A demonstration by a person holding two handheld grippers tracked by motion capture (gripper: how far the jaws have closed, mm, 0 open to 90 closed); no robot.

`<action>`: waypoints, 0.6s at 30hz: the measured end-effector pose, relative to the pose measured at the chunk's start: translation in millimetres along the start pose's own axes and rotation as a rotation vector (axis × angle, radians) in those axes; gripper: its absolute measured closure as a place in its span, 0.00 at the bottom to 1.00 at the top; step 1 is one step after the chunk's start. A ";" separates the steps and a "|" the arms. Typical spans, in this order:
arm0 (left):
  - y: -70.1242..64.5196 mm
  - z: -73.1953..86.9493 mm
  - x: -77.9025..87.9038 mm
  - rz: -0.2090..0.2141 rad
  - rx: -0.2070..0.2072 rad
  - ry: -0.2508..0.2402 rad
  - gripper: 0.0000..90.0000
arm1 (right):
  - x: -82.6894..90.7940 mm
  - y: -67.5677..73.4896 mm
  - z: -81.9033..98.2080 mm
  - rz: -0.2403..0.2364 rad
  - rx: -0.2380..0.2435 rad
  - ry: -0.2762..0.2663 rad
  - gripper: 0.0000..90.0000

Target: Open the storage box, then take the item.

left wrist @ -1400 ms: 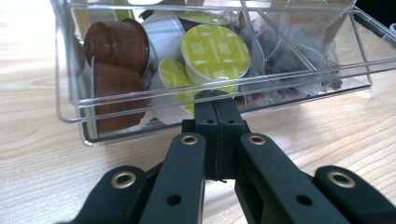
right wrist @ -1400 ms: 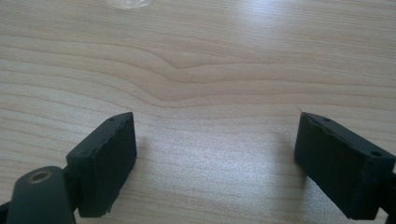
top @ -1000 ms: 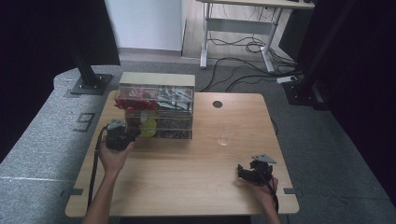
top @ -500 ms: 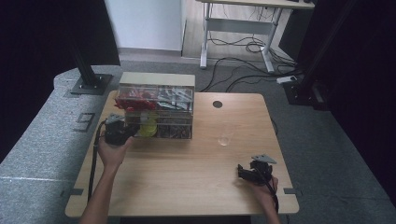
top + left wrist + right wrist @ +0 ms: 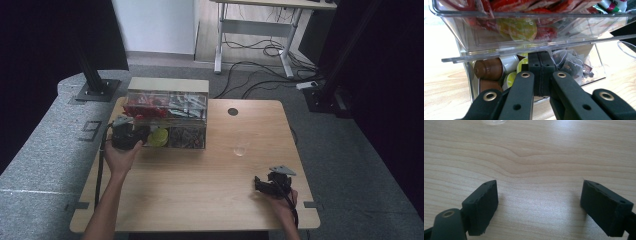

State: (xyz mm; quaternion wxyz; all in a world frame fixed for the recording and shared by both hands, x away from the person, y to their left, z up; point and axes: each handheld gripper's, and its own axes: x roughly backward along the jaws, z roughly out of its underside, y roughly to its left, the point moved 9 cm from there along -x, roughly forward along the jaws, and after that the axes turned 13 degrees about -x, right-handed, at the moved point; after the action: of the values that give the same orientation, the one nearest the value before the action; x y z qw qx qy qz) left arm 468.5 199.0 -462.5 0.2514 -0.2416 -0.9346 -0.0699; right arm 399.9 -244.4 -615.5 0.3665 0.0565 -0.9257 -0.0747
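Pale wood worktop [image 5: 200, 190] fills the middle of the high view, with grey floor and cables behind it. At its upper left stands a clear two-tier organizer [image 5: 167, 120], red packets in the top tier, coffee capsules [image 5: 489, 68] and tea bags [image 5: 570, 61] below. Left claw [image 5: 129, 136] sits at the organizer's lower left corner; in the left gripper view its jaws are pressed together, holding nothing, just under the upper tier's lip. Right claw [image 5: 260, 184] rests at lower right, jaws wide apart, empty. A small glass [image 5: 241, 149] stands between.
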 end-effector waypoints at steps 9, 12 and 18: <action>2.0 -1.0 -1.1 -0.001 0.010 0.000 1.00 | 0.2 0.2 0.1 0.000 0.000 -0.001 0.17; 1.6 -1.0 -1.6 0.000 0.010 0.001 1.00 | 0.6 0.6 0.3 -0.001 -0.002 -0.001 0.18; -0.2 -0.6 -2.8 0.004 0.001 0.005 1.00 | 2.8 4.1 0.8 -0.017 -0.001 -0.014 0.22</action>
State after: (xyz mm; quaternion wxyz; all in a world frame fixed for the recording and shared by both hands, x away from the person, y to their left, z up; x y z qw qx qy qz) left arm 470.8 197.6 -463.3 0.2541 -0.2431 -0.9335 -0.0698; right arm 397.1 -240.8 -613.4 0.3595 0.0637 -0.9276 -0.0785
